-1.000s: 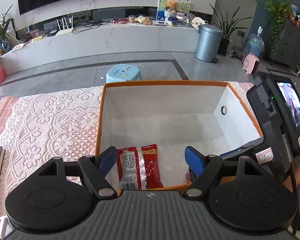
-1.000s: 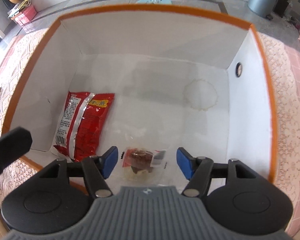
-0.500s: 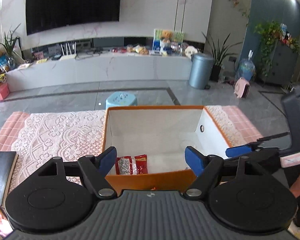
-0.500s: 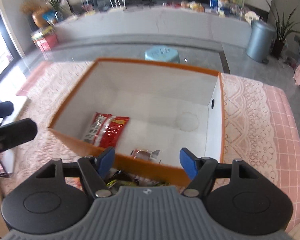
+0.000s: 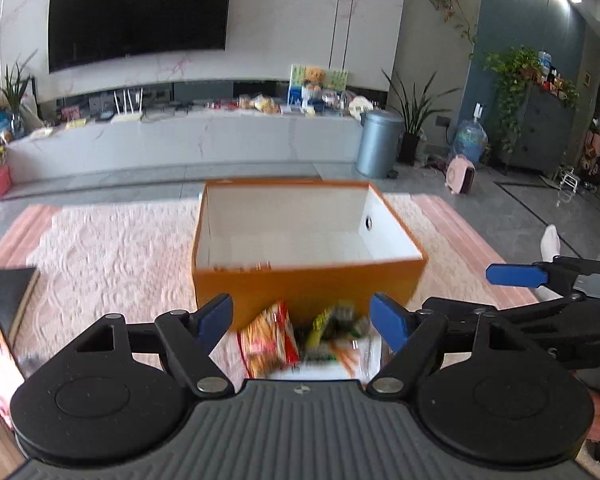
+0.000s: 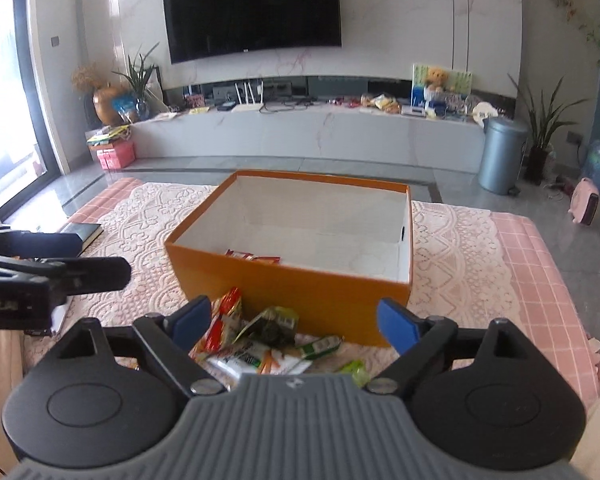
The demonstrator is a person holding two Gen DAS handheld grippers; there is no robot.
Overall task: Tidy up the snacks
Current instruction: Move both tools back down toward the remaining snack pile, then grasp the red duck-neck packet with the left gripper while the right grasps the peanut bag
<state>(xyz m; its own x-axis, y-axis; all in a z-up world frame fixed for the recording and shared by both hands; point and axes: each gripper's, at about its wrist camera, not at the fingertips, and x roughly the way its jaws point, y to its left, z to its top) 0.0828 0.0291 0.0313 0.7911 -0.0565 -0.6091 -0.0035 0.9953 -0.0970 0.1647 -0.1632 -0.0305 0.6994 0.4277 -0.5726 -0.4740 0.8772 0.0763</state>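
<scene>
Left wrist view: left gripper (image 5: 302, 318) wide and empty above the blurred snack pile (image 5: 304, 338) at lower centre, orange box (image 5: 308, 280) just behind. Right wrist view: right gripper (image 6: 294, 322), jaws just opened further, nothing between them, lined up over the pile for the next pick.

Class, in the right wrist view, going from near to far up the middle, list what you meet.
Heap of loose snack packets → open orange cardboard box → long white marble TV bench → wall-mounted black television.
</scene>
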